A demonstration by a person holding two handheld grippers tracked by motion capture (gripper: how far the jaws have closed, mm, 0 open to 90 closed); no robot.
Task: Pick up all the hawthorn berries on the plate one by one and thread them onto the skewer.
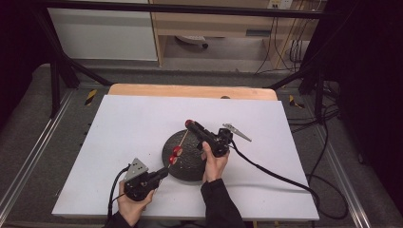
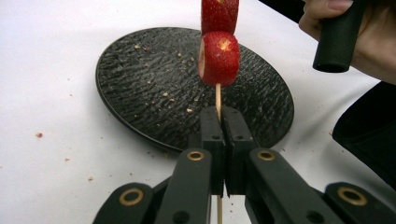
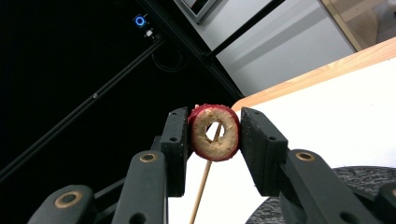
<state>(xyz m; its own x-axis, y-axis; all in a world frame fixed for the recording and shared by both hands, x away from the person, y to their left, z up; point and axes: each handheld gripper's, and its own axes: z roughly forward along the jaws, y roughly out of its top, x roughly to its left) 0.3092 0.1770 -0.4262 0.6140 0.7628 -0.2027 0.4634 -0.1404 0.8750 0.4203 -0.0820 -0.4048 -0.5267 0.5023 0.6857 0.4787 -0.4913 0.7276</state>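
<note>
In the high view the left gripper (image 1: 164, 174) sits at the lower left of centre, held in the person's left hand (image 1: 133, 205), and its jaws are clamped shut on the lower end of a thin wooden skewer (image 1: 182, 139) that slants up and to the right across the black plate (image 1: 186, 167) in the middle of the white table (image 1: 119, 133). Two red fruit slices (image 1: 175, 156) are threaded on the skewer just above those jaws, over the plate's left edge. In the left gripper view the two black jaws meet at lower centre with the skewer (image 2: 218, 98) pinched between them, and the two red fruit slices (image 2: 219, 57) stand one above the other at top centre, the upper one cut off by the frame edge; the black plate (image 2: 154, 93) lies behind them, dusted with pale crumbs, and the right hand (image 2: 369, 51) shows at the upper right. The right gripper (image 1: 190, 123) lies above and right of the plate in the high view, gripped by the right hand (image 1: 214, 164), its tip at the skewer's upper end. In the right gripper view its jaws are closed on a red-skinned ring slice (image 3: 215, 132) at the centre of the frame, one jaw on each side of it, and the skewer (image 3: 201, 186) passes through the ring's hole and runs down to the lower edge
</note>
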